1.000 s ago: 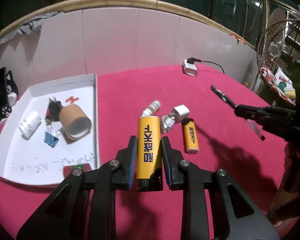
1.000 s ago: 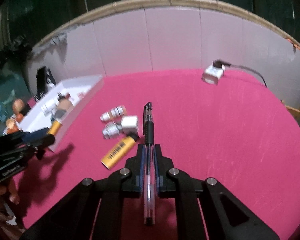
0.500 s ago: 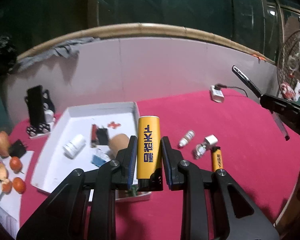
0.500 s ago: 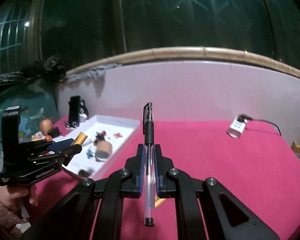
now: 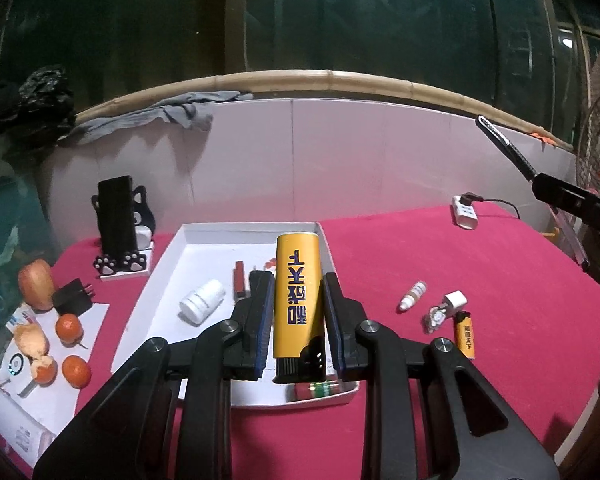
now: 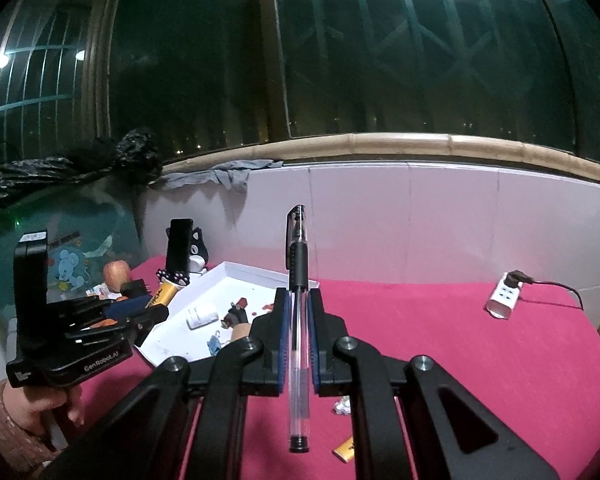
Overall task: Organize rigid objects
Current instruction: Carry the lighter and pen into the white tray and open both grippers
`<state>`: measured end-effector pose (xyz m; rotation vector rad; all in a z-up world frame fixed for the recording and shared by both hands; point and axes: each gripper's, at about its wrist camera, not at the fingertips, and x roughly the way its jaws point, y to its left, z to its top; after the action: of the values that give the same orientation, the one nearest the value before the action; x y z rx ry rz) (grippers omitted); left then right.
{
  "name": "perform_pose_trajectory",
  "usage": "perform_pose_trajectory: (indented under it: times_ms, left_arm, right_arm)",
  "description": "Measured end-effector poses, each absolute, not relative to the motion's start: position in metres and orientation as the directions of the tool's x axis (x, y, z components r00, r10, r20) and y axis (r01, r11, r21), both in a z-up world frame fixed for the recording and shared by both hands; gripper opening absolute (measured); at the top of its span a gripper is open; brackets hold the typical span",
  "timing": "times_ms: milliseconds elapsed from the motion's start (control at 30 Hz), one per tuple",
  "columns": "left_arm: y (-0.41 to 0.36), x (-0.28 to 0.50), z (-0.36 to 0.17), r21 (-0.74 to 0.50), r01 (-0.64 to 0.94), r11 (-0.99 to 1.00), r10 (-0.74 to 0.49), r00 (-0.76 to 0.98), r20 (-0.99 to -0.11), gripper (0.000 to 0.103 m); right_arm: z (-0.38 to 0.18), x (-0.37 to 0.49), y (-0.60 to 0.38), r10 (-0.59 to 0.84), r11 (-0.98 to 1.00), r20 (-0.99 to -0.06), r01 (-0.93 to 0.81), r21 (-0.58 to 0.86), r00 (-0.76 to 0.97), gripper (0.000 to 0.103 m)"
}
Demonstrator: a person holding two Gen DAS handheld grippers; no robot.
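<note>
My left gripper is shut on a big yellow lighter, held upright above the near edge of the white tray. My right gripper is shut on a clear pen with a black cap, raised over the red table. In the right wrist view the left gripper shows at the left beside the tray. In the left wrist view the pen sticks up at the far right. On the cloth lie a small yellow lighter, a white-capped vial and a white adapter.
The tray holds a white pill bottle, a red stick and a battery. Left of it stand a phone on a cat stand, an apple and oranges. A white charger lies at the back right.
Both grippers have risen and tilted up with their objects held. The tray and table now sit lower and farther in both views, and more of the window shows.
</note>
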<state>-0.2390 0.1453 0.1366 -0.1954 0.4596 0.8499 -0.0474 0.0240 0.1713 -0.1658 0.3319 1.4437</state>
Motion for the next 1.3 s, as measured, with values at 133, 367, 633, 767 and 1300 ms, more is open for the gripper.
perform_pose_trajectory:
  times_ms: [133, 367, 633, 767, 1300]
  left_arm:
    - [0.151, -0.246, 0.137, 0.013, -0.772, 0.635, 0.688, 0.558, -0.464, 0.024]
    - [0.167, -0.26, 0.136, 0.005, -0.798, 0.603, 0.709, 0.533, -0.463, 0.023]
    - [0.185, -0.272, 0.135, 0.0, -0.817, 0.576, 0.723, 0.51, -0.467, 0.023]
    - [0.196, -0.278, 0.131, -0.008, -0.827, 0.562, 0.725, 0.497, -0.477, 0.023]
    - [0.235, -0.291, 0.118, -0.025, -0.856, 0.516, 0.73, 0.455, -0.511, 0.023]
  right_arm:
    - [0.173, -0.054, 0.034, 0.942, 0.107, -0.327, -0.991, 0.084, 0.074, 0.006]
    - [0.174, -0.066, 0.054, 0.94, 0.071, -0.338, -0.994, 0.08, 0.04, 0.006]
    - [0.174, -0.078, 0.079, 0.932, 0.043, -0.361, -0.997, 0.068, 0.016, 0.006]
    - [0.171, -0.081, 0.094, 0.924, 0.03, -0.382, -0.996, 0.08, -0.003, 0.006]
    - [0.159, -0.099, 0.134, 0.897, -0.002, -0.441, -0.997, 0.082, -0.038, 0.006]
